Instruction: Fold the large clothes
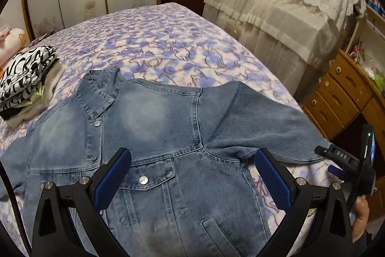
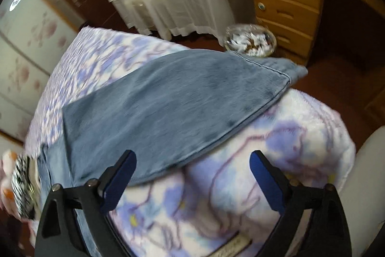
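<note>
Lying flat, denim jacket point(image 1: 154, 136) collar away, sleeve point(image 2: 168, 98) sideways.

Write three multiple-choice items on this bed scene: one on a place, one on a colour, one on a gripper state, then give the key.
1. Where is the pile of folded clothes?
A. On the bed, beyond the jacket's collar side
B. On the wooden drawers
C. On the floor

2. What colour is the denim jacket?
A. Black
B. Faded blue
C. Red

3. How does the left hand-held gripper stand?
A. Shut on a sleeve
B. Shut on the collar
C. Open, above the jacket

Key: 1 A, the pile lies on the floral bedspread next to the collar; 2 B, the washed blue cloth shows in both views; 3 C, its blue pads stand wide apart, gripping nothing.
</note>
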{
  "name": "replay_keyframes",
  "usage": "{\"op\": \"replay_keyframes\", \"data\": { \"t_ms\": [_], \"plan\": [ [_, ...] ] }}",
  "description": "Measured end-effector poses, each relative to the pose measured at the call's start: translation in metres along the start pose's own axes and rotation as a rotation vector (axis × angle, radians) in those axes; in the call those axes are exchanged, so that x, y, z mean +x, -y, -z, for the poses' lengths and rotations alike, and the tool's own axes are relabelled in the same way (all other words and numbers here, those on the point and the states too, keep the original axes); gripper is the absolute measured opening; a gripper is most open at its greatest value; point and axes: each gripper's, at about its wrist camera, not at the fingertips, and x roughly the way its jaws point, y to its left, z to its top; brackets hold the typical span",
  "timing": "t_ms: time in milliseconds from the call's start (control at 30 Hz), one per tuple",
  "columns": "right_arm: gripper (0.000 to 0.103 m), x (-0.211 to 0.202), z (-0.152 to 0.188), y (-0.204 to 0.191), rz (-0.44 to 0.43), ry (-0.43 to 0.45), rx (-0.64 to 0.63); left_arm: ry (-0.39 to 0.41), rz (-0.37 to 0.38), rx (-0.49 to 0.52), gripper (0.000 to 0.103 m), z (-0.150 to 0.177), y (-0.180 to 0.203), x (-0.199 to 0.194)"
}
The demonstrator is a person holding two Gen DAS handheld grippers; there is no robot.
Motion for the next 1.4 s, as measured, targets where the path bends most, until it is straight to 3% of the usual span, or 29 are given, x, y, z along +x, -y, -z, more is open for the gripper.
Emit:
{"op": "replay_keyframes", "data": {
  "t_ms": [133,233,300,333,367,400,467,567,700,767,833,900,933,967,1067,1167,1400],
  "plan": [
    [0.089,0.024,-0.013,0.012,0.005,-0.028,0.076,-0.085,-0.039,-0.047,0.102,-0.003,0.007,0.030],
    [0.084,0.034,-0.021,0.016,0.023,-0.012,0.100,-0.154,-0.003,-0.080,0.096,0.000,0.006,0.046],
    [0.068,0.036,-0.026,0.015,0.071,0.000,0.100,-0.163,0.001,-0.076,0.094,0.003,0.006,0.050],
    [0.048,0.038,-0.030,0.013,0.103,0.006,0.088,-0.160,0.007,-0.069,0.094,0.005,0.006,0.050],
    [0.017,0.038,-0.034,0.011,0.120,0.014,0.073,-0.154,0.009,-0.066,0.094,0.008,0.005,0.047],
    [0.005,0.036,-0.040,0.006,0.117,0.025,0.054,-0.138,0.002,-0.058,0.094,0.009,0.003,0.043],
    [0.004,0.022,-0.045,-0.003,0.107,0.069,0.037,-0.109,-0.001,-0.048,0.094,0.010,-0.001,0.032],
    [0.003,-0.025,-0.046,-0.063,0.063,0.235,-0.142,-0.056,-0.031,-0.039,0.094,0.012,-0.013,0.013],
    [0.003,-0.078,-0.013,-0.169,-0.166,0.327,-0.456,-0.015,-0.089,-0.080,0.094,0.016,-0.041,-0.005],
    [0.004,-0.089,0.012,-0.213,-0.257,0.313,-0.603,-0.021,-0.099,-0.134,0.094,0.020,-0.063,-0.009],
    [0.005,-0.085,0.047,-0.254,-0.335,0.233,-0.742,-0.035,-0.112,-0.192,0.094,0.026,-0.087,-0.009],
    [0.019,-0.067,0.077,-0.277,-0.365,0.132,-0.834,-0.062,-0.132,-0.240,0.094,0.032,-0.110,-0.004],
    [0.038,-0.051,0.094,-0.285,-0.382,0.058,-0.870,-0.075,-0.133,-0.261,0.094,0.037,-0.120,-0.002],
    [0.049,-0.042,0.105,-0.285,-0.385,0.024,-0.879,-0.087,-0.126,-0.280,0.094,0.041,-0.129,0.001],
    [0.049,-0.009,0.134,-0.276,-0.366,-0.106,-0.885,-0.117,-0.107,-0.318,0.094,0.052,-0.147,0.011],
    [0.049,0.011,0.132,-0.253,-0.411,-0.237,-0.793,-0.140,-0.092,-0.327,0.094,0.062,-0.154,0.020],
    [0.050,0.005,0.121,-0.192,-0.374,-0.224,-0.636,-0.160,-0.029,-0.249,0.094,0.061,-0.125,0.044]
  ]
}}
